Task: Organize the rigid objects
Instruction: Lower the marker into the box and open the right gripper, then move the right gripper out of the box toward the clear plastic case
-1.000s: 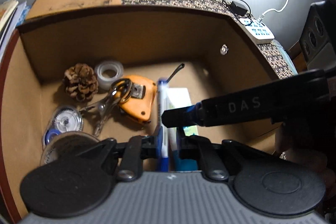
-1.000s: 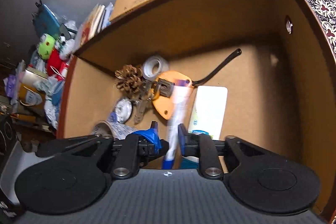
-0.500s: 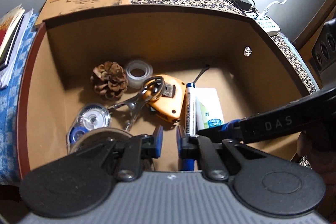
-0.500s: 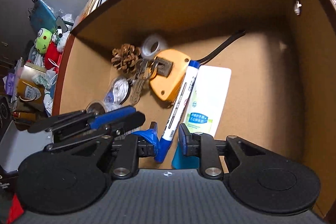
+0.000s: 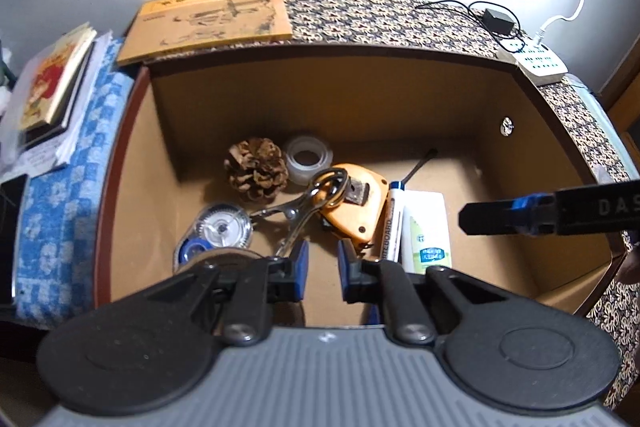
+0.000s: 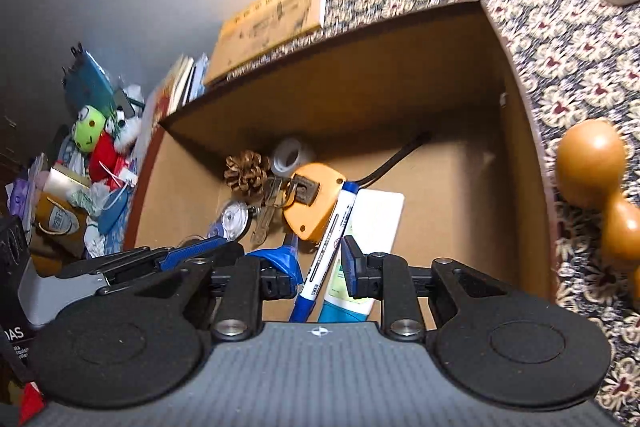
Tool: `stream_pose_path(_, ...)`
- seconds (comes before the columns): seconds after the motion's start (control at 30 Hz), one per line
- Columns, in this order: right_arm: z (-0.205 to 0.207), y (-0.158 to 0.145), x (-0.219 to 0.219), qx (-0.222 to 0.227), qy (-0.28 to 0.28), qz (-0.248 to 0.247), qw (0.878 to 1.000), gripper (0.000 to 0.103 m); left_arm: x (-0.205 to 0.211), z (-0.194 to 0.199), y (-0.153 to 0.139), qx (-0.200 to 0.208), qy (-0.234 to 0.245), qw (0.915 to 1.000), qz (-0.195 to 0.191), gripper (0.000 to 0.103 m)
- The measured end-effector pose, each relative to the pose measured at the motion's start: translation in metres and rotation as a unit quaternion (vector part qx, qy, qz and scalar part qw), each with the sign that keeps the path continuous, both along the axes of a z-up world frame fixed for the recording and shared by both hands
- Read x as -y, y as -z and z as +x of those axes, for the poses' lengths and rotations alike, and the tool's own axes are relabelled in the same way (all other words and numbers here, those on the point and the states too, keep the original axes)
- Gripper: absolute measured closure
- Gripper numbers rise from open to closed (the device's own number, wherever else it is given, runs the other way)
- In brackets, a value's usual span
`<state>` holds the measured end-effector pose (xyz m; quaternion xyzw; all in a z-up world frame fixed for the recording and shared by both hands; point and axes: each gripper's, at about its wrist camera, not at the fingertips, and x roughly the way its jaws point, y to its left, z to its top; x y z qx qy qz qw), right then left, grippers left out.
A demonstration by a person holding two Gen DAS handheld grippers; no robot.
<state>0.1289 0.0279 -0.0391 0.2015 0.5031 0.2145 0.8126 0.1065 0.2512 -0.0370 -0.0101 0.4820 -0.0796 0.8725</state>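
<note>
- Two grippers hang over the brown drawer (image 5: 132, 163), both with fingers spread and holding nothing: left gripper (image 5: 319, 269), right gripper (image 6: 320, 269).
- The whiteboard marker (image 5: 393, 219) lies flat on the drawer floor, wedged between the orange tape measure (image 5: 356, 203) and a white tube (image 5: 426, 227).
- Further left sit a pine cone (image 5: 256, 169), a clear tape roll (image 5: 308, 159), a metal clip (image 5: 308, 203) and a correction tape dispenser (image 5: 218, 229).
- A book (image 5: 208, 21) rests behind the drawer.

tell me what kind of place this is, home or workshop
Most likely a lived-in home room, not a workshop: an open wooden drawer of odds and ends set in a cabinet with a patterned cloth on top, books stacked alongside, plush toys heaped nearby.
</note>
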Motion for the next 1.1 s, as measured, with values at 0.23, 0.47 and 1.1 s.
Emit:
stream_pose_path(0.23,-0.022,-0.012,0.013,0.038,0.001,-0.009,0.999,0.097,0.023,-0.017,-0.019,0.02,-0.033,0.9981,0.048,0.052)
stream_pose_path(0.47,-0.041,-0.021,0.033,0.07,-0.012,-0.008,0.997,0.097,0.05,-0.038,-0.031,0.031,-0.061,0.9933,0.093,0.051)
stream_pose_path(1.1,-0.079,-0.029,0.113,0.125,-0.01,-0.002,0.992,0.096,0.135,-0.08,-0.053,0.04,-0.119,0.9832,0.133,0.045)
